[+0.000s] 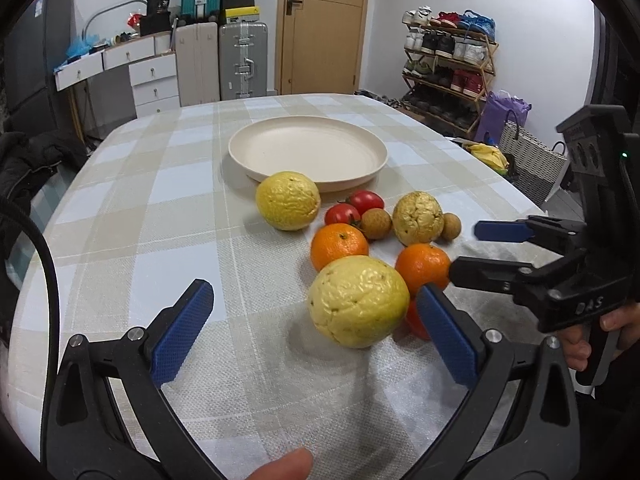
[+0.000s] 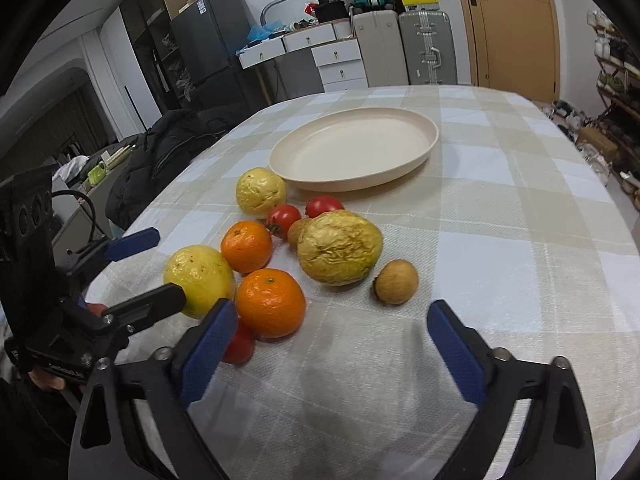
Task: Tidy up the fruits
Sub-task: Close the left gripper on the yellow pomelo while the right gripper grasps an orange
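Note:
A cream plate point(image 1: 308, 148) point(image 2: 352, 148) lies empty on the checked tablecloth. In front of it sits a cluster of fruit: three wrinkled yellow fruits, two oranges, tomatoes and two brown longans. My left gripper point(image 1: 316, 332) is open, its pads on either side of the nearest yellow fruit point(image 1: 358, 300) point(image 2: 199, 280), not touching it. My right gripper point(image 2: 336, 344) is open and empty, just short of an orange point(image 2: 270, 302) point(image 1: 422, 266) and a longan point(image 2: 396, 281). Each gripper shows in the other's view: the right one point(image 1: 468, 248), the left one point(image 2: 160, 264).
A second orange point(image 1: 339, 245), a darker yellow fruit point(image 2: 339, 246) and a third yellow fruit point(image 1: 288, 200) lie between me and the plate. A red tomato point(image 2: 240, 346) sits under my right gripper's left finger. A black jacket point(image 2: 160, 152) hangs at the table's left edge.

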Demonstrator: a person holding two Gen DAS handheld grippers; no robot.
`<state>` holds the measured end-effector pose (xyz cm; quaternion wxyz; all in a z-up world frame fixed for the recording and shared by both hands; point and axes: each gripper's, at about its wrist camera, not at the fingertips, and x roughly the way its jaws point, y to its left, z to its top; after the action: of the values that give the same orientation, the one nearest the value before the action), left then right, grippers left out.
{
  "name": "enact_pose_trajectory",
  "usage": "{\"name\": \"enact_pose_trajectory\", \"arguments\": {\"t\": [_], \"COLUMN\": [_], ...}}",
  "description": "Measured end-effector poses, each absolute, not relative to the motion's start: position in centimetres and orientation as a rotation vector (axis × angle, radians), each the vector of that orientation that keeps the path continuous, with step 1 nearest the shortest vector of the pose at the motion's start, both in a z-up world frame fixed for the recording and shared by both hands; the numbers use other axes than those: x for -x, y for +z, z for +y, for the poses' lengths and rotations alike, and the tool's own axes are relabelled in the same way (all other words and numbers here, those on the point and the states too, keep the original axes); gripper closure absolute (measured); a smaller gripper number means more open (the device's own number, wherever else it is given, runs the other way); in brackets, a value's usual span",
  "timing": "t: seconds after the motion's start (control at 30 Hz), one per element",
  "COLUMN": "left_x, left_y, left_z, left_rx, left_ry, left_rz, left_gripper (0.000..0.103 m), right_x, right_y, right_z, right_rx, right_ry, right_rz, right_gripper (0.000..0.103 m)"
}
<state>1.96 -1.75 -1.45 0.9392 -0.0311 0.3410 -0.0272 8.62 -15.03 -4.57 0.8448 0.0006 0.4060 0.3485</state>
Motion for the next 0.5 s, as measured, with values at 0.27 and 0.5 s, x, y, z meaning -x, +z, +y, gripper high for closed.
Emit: {"name": "enact_pose_trajectory", "arguments": {"t": [0.27, 0.5], "left_x": [-2.9, -4.0], "left_y": [-2.4, -3.3], "left_z": [-2.5, -2.0], "left_rx": [0.063, 0.144], "left_ry": [-0.107, -0.163], "left_rz": [0.745, 0.78], "left_gripper": [0.018, 0.031], "right_x": [-8.6, -8.9], "right_y": [-4.9, -5.1], "right_z": [-13.6, -12.9], "right_rx": [-0.036, -0.062], "right_ry": [0.8, 0.834], "right_rz": [0.9, 0.917], "right_gripper": [0.031, 0.045]}}
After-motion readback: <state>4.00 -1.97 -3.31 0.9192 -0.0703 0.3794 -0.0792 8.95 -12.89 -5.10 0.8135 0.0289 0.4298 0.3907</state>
